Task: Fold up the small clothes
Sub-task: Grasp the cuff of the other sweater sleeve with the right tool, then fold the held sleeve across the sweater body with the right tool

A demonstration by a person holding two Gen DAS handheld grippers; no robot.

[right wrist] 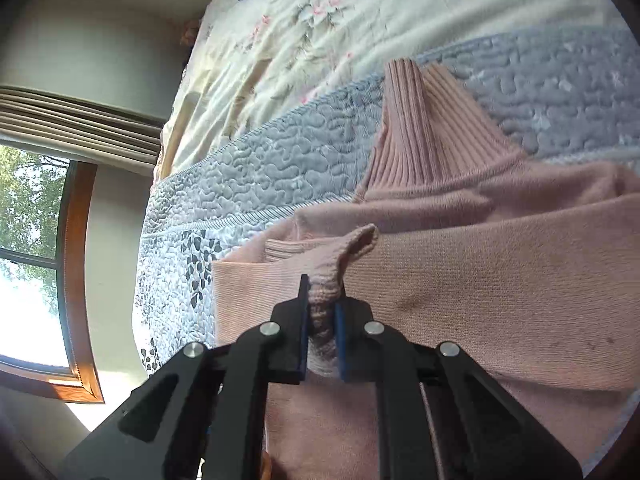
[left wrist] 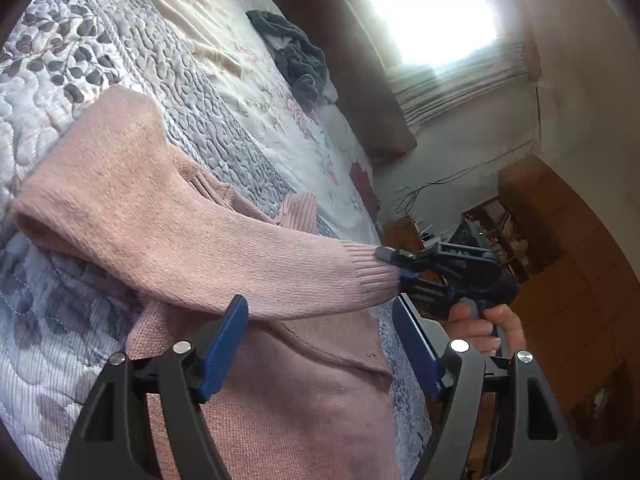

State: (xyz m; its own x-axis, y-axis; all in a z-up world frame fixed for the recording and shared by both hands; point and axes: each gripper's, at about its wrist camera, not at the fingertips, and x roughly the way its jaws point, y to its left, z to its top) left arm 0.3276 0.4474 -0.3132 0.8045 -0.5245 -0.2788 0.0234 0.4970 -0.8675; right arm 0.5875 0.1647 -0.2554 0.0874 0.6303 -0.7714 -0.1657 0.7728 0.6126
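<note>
A pink knit sweater [left wrist: 280, 380] lies on a quilted bed [left wrist: 224, 128]. One sleeve [left wrist: 200, 248] stretches across the sweater body, and its ribbed cuff [left wrist: 372, 280] is pinched by my right gripper [left wrist: 400, 270], held by a hand. In the right wrist view that gripper [right wrist: 322, 308] is shut on the bunched cuff [right wrist: 326, 280], with the ribbed collar [right wrist: 416, 120] beyond it. My left gripper [left wrist: 320, 332] hovers open just above the sweater body, below the sleeve, its blue pads wide apart with nothing between them.
A dark grey garment [left wrist: 296, 52] lies crumpled farther up the bed on a floral sheet [right wrist: 320, 12]. To the right of the bed are a bright window [left wrist: 428, 8], wooden furniture [left wrist: 568, 248] and cables on the floor. A wood-framed window [right wrist: 36, 264] shows in the right wrist view.
</note>
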